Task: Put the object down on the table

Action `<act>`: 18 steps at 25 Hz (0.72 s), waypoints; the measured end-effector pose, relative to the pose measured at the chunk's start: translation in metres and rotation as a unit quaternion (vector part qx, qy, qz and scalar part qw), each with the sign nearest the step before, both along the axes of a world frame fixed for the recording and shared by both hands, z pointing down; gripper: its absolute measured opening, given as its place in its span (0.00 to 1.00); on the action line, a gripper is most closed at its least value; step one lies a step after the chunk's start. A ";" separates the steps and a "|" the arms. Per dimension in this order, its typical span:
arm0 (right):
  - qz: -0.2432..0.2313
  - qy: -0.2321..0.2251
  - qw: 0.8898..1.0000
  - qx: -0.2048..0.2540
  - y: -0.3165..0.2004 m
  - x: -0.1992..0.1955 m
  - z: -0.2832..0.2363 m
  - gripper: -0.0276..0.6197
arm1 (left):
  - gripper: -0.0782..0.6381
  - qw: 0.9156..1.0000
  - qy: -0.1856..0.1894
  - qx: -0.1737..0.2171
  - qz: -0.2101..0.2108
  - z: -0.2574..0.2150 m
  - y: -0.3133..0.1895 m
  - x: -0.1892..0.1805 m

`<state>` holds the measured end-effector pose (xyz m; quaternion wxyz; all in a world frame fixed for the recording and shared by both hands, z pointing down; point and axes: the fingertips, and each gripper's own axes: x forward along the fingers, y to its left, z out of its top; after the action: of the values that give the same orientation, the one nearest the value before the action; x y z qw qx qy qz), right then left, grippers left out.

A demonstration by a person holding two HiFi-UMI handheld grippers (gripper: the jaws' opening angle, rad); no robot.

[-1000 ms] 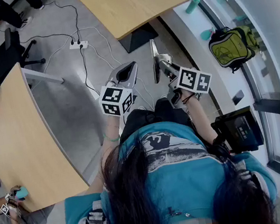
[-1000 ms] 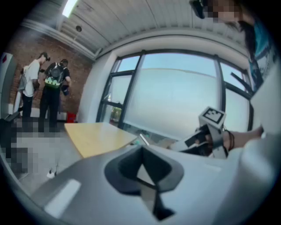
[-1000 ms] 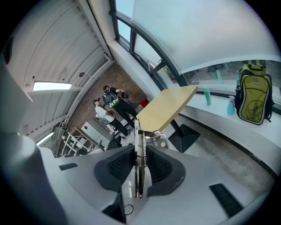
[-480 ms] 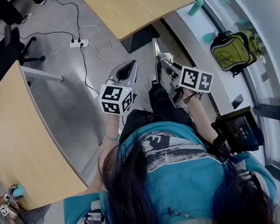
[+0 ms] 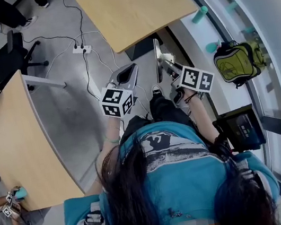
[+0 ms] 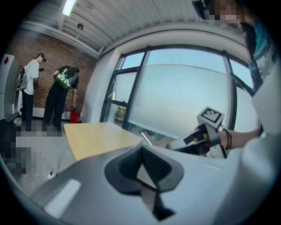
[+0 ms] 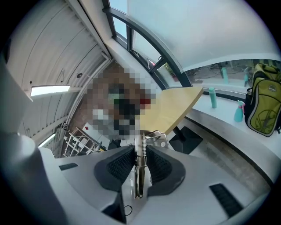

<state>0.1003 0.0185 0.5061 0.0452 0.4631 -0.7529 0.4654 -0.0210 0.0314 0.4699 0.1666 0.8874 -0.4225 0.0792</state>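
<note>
So: I'm standing on open floor with both tools held out in front of me. My right tongs are pinched on the metal object, a slim flat strip with a small coil spring near its far end. It sits edge-on between the ribbed pads and sticks out past the tips. My left tongs are closed as well, pads meeting, with nothing between them.

Progress, as I judge it: carrying stage only. The strip is in the air over the floor, short of the near edge of the desk ahead. A second desk lies off to my left, also well apart. Nothing is set down yet.

Left to do:
- bring the right tongs over a desk top
- lower until the strip rests flat
- open and draw back
</note>
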 end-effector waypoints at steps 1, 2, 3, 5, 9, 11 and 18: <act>-0.003 -0.001 1.000 -0.002 -0.009 0.005 0.000 0.18 | 0.11 1.000 0.000 0.000 -0.003 -0.001 -0.010 0.006; -0.007 -0.002 1.000 -0.003 -0.017 0.010 0.000 0.18 | 0.11 1.000 -0.001 0.001 -0.006 -0.003 -0.020 0.012; -0.012 -0.003 1.000 -0.005 -0.026 0.015 0.001 0.18 | 0.11 1.000 -0.001 0.001 -0.010 -0.004 -0.029 0.018; -0.022 -0.005 1.000 -0.007 -0.042 0.024 0.003 0.18 | 0.11 1.000 -0.002 0.000 -0.017 -0.004 -0.047 0.029; -0.041 -0.010 0.999 -0.008 -0.074 0.040 0.007 0.18 | 0.11 0.999 -0.006 -0.001 -0.035 -0.002 -0.080 0.047; -0.048 -0.012 0.999 -0.009 -0.087 0.048 0.009 0.18 | 0.11 0.999 -0.008 0.000 -0.043 -0.002 -0.093 0.055; -0.068 -0.015 0.997 -0.020 -0.125 0.067 0.022 0.18 | 0.11 0.998 -0.019 -0.012 -0.064 0.006 -0.119 0.072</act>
<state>0.1669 -0.1063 0.5282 0.0748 0.4029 -0.7736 0.4833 0.0515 -0.0880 0.4763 0.1736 0.8548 -0.4807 0.0901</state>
